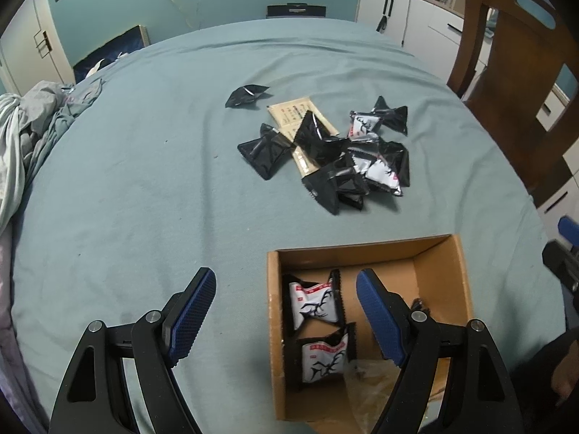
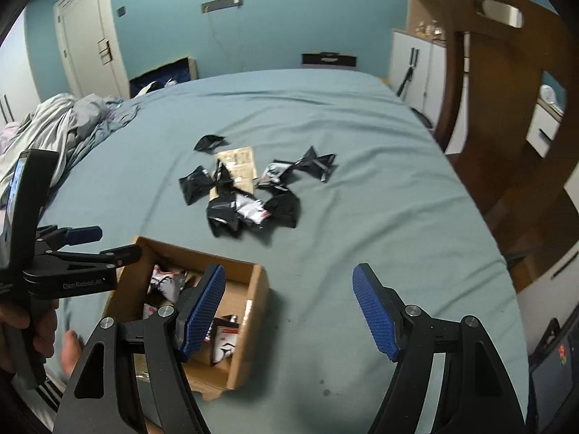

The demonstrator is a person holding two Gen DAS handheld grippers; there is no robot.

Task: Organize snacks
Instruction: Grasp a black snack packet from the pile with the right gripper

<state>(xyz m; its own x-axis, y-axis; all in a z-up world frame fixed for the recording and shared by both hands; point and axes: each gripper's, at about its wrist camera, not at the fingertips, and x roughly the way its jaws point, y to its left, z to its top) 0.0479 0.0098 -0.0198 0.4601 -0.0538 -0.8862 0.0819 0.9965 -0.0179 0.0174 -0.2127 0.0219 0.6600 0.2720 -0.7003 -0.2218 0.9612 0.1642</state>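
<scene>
Right wrist view reads "GenRobot.AI" on the left gripper, spread and empty beside the cardboard box. Right gripper is spread, empty. Beyond the box lie snack packets; their print is unreadable.

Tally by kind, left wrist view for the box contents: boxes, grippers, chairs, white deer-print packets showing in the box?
Cardboard box: 1
Grippers: 2 (left gripper, right gripper)
Wooden chair: 1
White deer-print packets in box: 2
Total: 6
</scene>
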